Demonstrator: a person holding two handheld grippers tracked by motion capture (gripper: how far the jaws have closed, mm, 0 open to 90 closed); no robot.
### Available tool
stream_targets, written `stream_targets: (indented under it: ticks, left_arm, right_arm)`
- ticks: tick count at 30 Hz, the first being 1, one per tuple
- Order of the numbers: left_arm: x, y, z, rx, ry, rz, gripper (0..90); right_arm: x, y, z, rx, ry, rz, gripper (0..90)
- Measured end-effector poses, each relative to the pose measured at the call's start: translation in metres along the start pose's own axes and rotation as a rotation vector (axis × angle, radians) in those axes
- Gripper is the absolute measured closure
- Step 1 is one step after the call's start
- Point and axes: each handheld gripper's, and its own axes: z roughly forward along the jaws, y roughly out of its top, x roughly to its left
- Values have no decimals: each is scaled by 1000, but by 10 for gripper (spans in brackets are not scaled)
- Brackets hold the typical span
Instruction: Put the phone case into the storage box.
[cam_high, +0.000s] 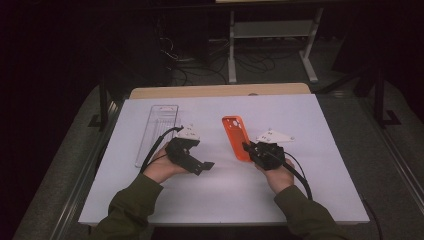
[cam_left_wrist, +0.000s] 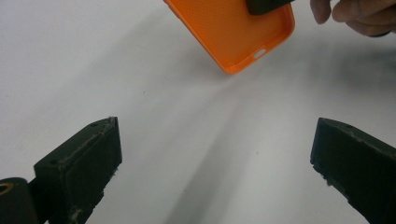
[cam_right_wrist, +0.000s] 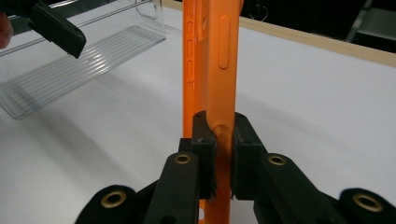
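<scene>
Two claws work over the white counter (cam_high: 300, 200) in the high view. The right claw (cam_high: 248, 148) is clamped on the near end of an orange phone case (cam_high: 237, 137), which sits just right of the counter's middle. The case's long axis runs from about 5 o'clock at the clamped end to 11 o'clock at the far end, where its camera cutout shows. The left claw (cam_high: 207, 165) hovers at 9 o'clock from the case, apart from it, with its jaws pointing toward 3 o'clock. A clear plastic tray (cam_high: 157, 132) lies lengthwise at 10 o'clock from the left claw, its long axis running near to far.

From the left gripper view, the left claw (cam_left_wrist: 212, 158) stands wide apart with nothing between its jaws, bare counter below. The orange case (cam_left_wrist: 236, 32) sits at 12 o'clock, open side up, one rounded corner pointing toward 6 o'clock.

From the right gripper view, the right claw (cam_right_wrist: 224, 154) is closed tight on the edge of the case (cam_right_wrist: 212, 60), which rises on edge toward 12 o'clock, side buttons facing the camera. The clear tray (cam_right_wrist: 79, 70) lies at 10 o'clock.
</scene>
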Motion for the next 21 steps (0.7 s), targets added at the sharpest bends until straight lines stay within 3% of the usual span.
stream_targets:
  ticks: [5, 11, 15, 21]
  left_arm:
    - [1, 2, -3, -33, 5, -28, 17]
    - [5, 5, -5, -52, 18, -21, 17]
    - [6, 8, -4, -83, 14, -56, 17]
    - [12, 15, -4, -91, 13, -60, 17]
  right_arm:
    - [2, 0, -2, -13, -8, -1, 806]
    - [5, 1, -3, -32, -19, -17, 806]
    - [8, 2, -4, -28, -19, -3, 805]
    - [9, 2, -4, -34, -15, -3, 805]
